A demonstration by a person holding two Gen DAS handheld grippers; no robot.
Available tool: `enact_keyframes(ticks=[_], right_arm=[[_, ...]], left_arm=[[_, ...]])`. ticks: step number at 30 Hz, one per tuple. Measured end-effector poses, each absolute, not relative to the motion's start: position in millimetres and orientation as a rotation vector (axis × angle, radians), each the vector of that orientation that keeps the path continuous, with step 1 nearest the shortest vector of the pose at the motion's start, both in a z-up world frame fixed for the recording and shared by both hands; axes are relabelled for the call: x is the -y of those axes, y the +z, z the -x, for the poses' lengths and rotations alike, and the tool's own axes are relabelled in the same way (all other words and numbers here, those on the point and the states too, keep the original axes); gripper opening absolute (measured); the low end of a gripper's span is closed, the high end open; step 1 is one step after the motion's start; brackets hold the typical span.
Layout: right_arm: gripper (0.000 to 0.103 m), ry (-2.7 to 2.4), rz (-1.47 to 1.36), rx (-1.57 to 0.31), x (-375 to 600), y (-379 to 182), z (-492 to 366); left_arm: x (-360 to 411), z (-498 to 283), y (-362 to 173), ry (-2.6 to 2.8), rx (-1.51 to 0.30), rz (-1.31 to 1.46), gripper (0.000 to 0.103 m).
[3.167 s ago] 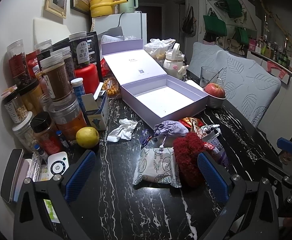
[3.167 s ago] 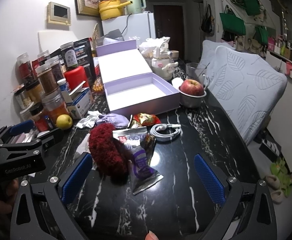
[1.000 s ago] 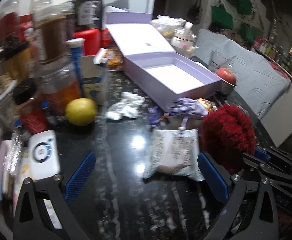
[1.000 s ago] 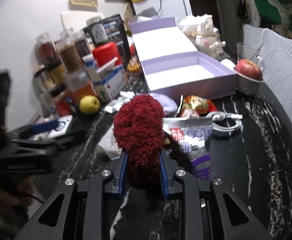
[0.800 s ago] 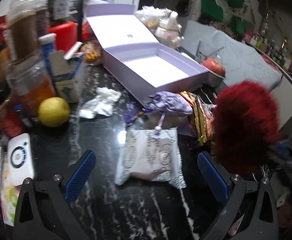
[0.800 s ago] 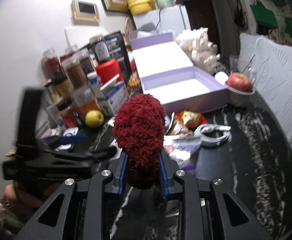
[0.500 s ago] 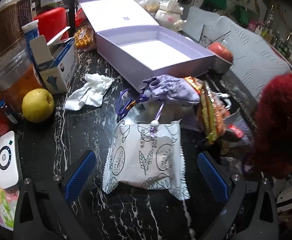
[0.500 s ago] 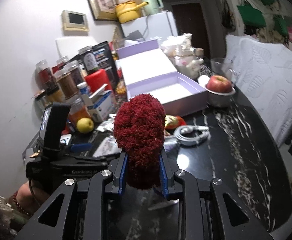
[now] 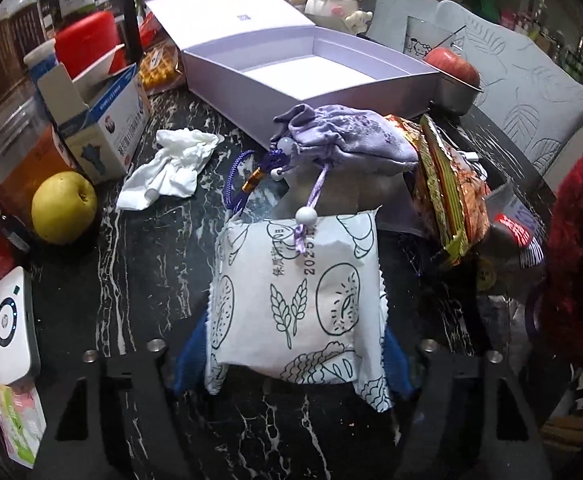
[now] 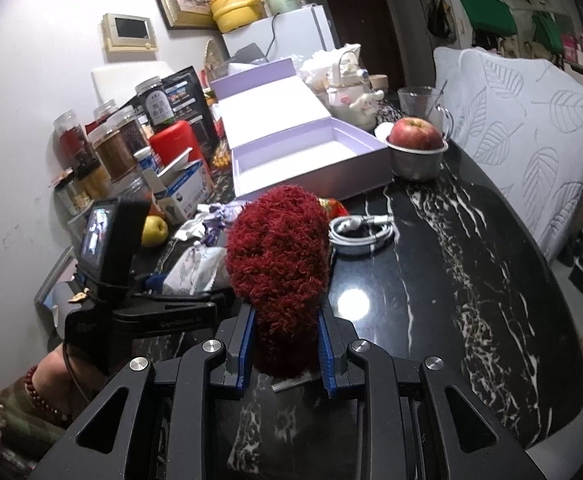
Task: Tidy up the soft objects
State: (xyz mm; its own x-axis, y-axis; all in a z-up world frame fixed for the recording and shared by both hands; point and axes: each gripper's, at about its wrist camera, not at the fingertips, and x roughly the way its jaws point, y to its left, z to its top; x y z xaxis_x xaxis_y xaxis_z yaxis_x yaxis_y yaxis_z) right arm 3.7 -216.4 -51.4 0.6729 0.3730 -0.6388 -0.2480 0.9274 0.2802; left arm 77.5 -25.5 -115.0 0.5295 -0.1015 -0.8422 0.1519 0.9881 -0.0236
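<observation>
My right gripper [image 10: 287, 350] is shut on a red fluffy object [image 10: 279, 256] and holds it above the black marble table; it also shows at the right edge of the left wrist view [image 9: 575, 272]. My left gripper [image 9: 291, 356] is shut on a white printed soft packet [image 9: 297, 300] lying on the table. A lilac drawstring pouch [image 9: 351, 140] lies just beyond the packet, its cord over it. The open lilac box [image 9: 311, 68] stands behind, empty; it also shows in the right wrist view [image 10: 307, 156].
Jars, a red canister [image 9: 85, 42] and a small carton [image 9: 103, 120] crowd the left. A yellow pear [image 9: 63, 208], a crumpled white tissue [image 9: 171, 164], snack bags [image 9: 447, 188], a coiled cable [image 10: 361, 230] and an apple in a metal bowl [image 10: 415, 140] lie around.
My left gripper has moved forward and closed on the white packet. My right gripper has kept the red fluffy object raised above the table.
</observation>
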Motion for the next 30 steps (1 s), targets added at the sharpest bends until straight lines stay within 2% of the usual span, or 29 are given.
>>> enact_keyframes(ticks=[7, 30], right_arm=[[0.027, 0.367, -0.209, -0.767, 220, -58, 2], [0.027, 0.404, -0.240, -0.699, 218, -51, 52]], left_arm=[[19, -64, -102, -0.243, -1.019, 0.054, 0.067], [23, 8, -46, -0.227, -0.840, 0.000, 0.066]])
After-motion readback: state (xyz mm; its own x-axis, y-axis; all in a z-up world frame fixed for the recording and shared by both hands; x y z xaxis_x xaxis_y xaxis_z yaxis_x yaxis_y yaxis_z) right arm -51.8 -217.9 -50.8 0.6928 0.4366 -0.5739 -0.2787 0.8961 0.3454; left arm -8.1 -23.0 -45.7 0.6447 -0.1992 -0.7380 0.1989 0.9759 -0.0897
